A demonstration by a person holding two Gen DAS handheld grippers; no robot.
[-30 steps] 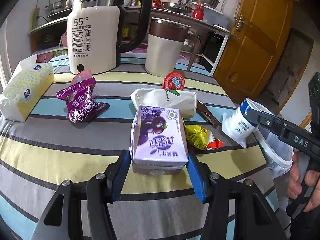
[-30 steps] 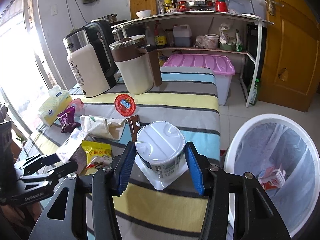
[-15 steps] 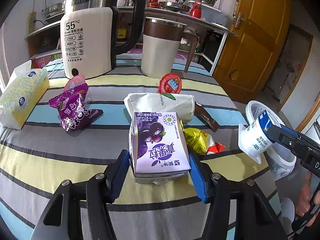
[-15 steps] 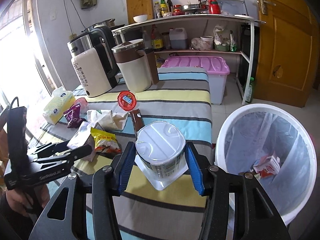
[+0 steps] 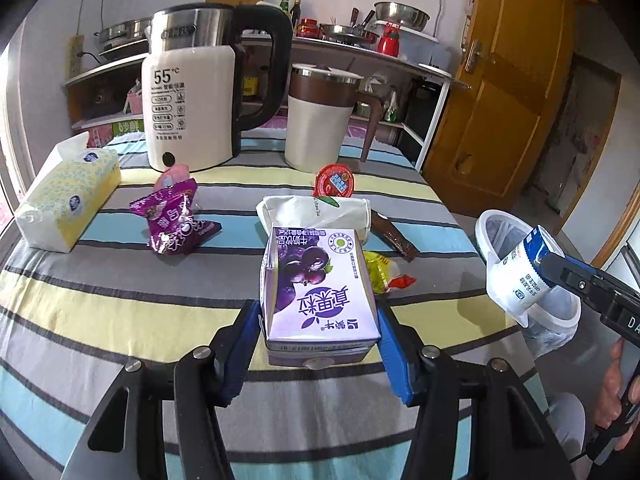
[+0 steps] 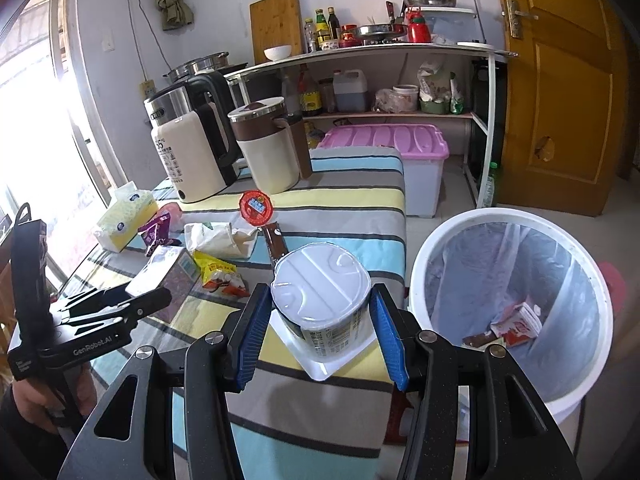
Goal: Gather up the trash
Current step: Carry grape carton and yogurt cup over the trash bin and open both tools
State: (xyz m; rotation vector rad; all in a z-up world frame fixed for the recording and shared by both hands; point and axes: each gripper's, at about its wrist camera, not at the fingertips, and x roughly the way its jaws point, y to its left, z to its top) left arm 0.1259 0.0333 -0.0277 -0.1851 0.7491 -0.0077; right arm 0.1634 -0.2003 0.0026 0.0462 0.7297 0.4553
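Note:
My left gripper (image 5: pixel 318 344) is shut on a purple milk carton (image 5: pixel 318 288) and holds it over the striped table (image 5: pixel 100 292). My right gripper (image 6: pixel 320 328) is shut on a white yogurt cup (image 6: pixel 322 300), held past the table's right edge beside the white bin (image 6: pixel 512 308). From the left wrist view the cup (image 5: pixel 520 276) hangs in front of the bin (image 5: pixel 496 224). The bin holds a red-and-white carton (image 6: pixel 518 320). Trash on the table: a purple wrapper (image 5: pixel 172 220), a white bag (image 5: pixel 316 214), a yellow wrapper (image 5: pixel 380 270), a brown wrapper (image 5: pixel 394 236), a red lid (image 5: pixel 334 180).
A white kettle (image 5: pixel 188 104) and a cream jug (image 5: pixel 320 120) stand at the back of the table. A tissue pack (image 5: pixel 68 196) lies at the left. A pink-lidded box (image 6: pixel 388 148) and a shelf (image 6: pixel 360 52) stand behind. A yellow door (image 6: pixel 560 92) is at right.
My right gripper has carried the yogurt cup rightward off the table towards the bin. My left gripper has lifted the milk carton and drawn back slightly.

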